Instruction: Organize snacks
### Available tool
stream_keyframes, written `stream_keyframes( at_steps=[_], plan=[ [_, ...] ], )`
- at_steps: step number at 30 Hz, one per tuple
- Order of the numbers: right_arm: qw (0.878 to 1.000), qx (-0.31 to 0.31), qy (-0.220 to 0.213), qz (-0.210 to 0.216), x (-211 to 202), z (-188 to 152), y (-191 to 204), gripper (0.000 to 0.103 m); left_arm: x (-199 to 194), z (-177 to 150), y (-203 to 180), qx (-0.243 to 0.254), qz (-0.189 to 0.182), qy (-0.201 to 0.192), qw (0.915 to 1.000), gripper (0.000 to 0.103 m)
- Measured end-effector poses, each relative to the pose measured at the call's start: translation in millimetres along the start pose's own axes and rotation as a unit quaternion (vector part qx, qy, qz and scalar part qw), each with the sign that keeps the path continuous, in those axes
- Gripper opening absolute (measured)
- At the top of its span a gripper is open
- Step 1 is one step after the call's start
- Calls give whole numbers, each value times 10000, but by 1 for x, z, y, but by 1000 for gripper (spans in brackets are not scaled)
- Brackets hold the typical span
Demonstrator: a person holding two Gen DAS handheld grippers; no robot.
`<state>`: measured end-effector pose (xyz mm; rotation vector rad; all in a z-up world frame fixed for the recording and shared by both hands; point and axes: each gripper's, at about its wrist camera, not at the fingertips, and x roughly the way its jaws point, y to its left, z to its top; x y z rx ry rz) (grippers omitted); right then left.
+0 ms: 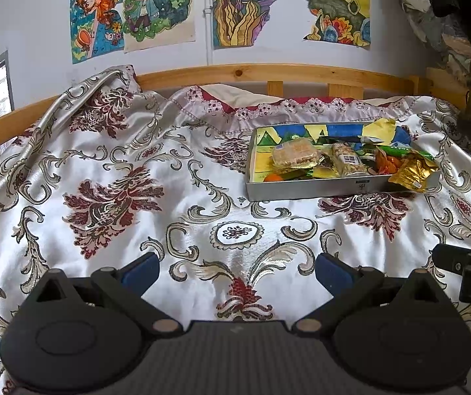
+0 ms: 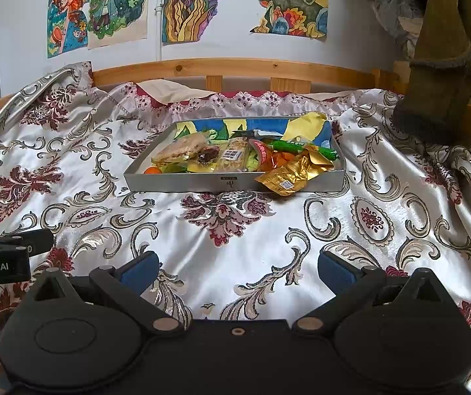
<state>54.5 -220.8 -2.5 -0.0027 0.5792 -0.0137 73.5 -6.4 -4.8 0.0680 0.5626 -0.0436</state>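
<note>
On a bed with a shiny floral bedspread (image 2: 235,230), a shallow grey snack tray (image 2: 176,182) sits well ahead of two empty grippers.

Both the left gripper (image 1: 237,271) and the right gripper (image 2: 238,270) hover low over the cloth with their blue-padded fingers spread wide, holding nothing. The tray lies near the wooden headboard (image 2: 235,69), to the right in the left view and centred in the right view. Inside is a loose jumble: a clear-wrapped cereal bar (image 2: 235,158), a rice-cake packet (image 2: 179,148), a green tube-shaped packet (image 2: 298,148), a small orange piece (image 2: 152,170). A crinkled gold foil pouch (image 2: 291,172) droops over the tray's front wall. These packets look light, soft and slippery, and their contents probably crush easily; the pouch's overhanging edge seems the easiest place to pinch gently.
</note>
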Motion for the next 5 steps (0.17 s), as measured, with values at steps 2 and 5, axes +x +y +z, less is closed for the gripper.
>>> stream_keyframes(
  at_steps=[2, 5],
  plan=[
    [10000, -1, -2, 2, 0, 0, 0, 102, 0, 0, 0, -4, -5, 2, 10000, 103],
    [10000, 0, 2, 0, 0, 0, 0, 102, 1, 0, 1, -5, -14, 18, 10000, 103]
  ],
)
